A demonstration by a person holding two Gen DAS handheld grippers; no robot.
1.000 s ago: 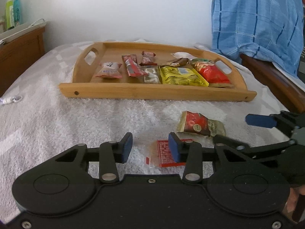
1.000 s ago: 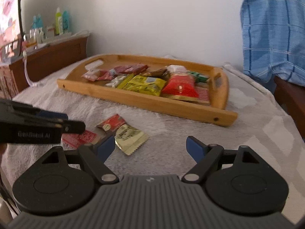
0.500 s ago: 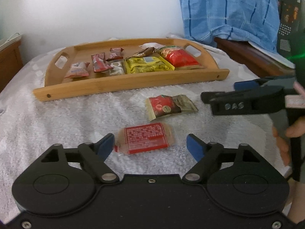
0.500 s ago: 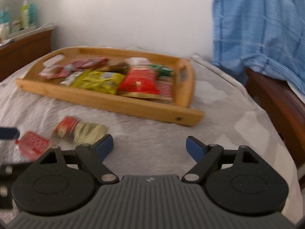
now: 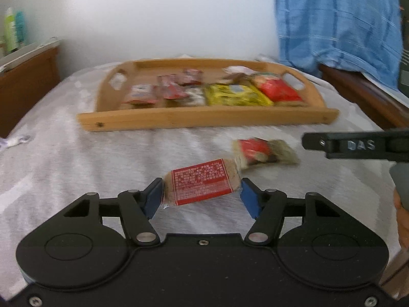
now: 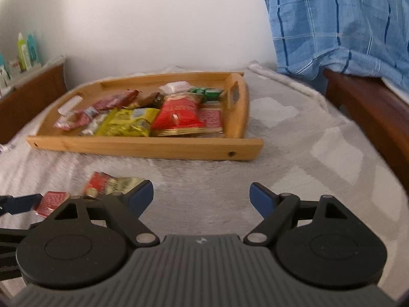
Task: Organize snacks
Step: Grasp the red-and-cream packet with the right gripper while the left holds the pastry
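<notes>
Left wrist view: left gripper closing, its blue pads touching both ends of the red snack bar. Just beyond lies a red-green packet; farther ahead, the wooden tray. Right gripper gapes, nothing between.

My left gripper, half-closed a second ago then wide, is closing around the flat red-labelled snack packet, now between its pads.
</notes>
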